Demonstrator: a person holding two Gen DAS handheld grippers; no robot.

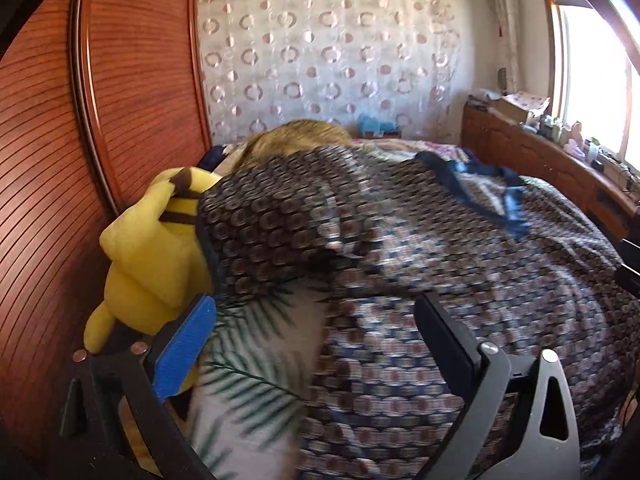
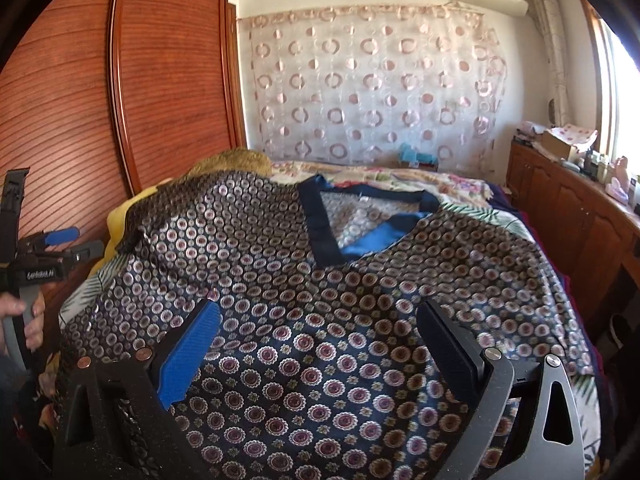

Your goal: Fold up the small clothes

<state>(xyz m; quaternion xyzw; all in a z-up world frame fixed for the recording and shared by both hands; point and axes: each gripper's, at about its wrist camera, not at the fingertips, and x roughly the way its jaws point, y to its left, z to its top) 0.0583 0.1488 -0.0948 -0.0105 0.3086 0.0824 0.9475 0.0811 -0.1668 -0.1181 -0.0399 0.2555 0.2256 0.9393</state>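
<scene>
Only one bit of text showed. In the right wrist view, a small white printed word sat on the black band of the left hand-held gripper [image 2: 60,250], at the far left edge of the frame, just above the hand [image 2: 20,320] holding the grey handle. It was too small and blurred to read with certainty; it looked like a brand word starting with "G", nothing more could be made out. A white tag [image 2: 363,199] at the inner neckline of the patterned top [image 2: 320,320] carried no legible print. Left wrist view: no readable text, numbers or signs anywhere; motion blur over the fabric.
</scene>
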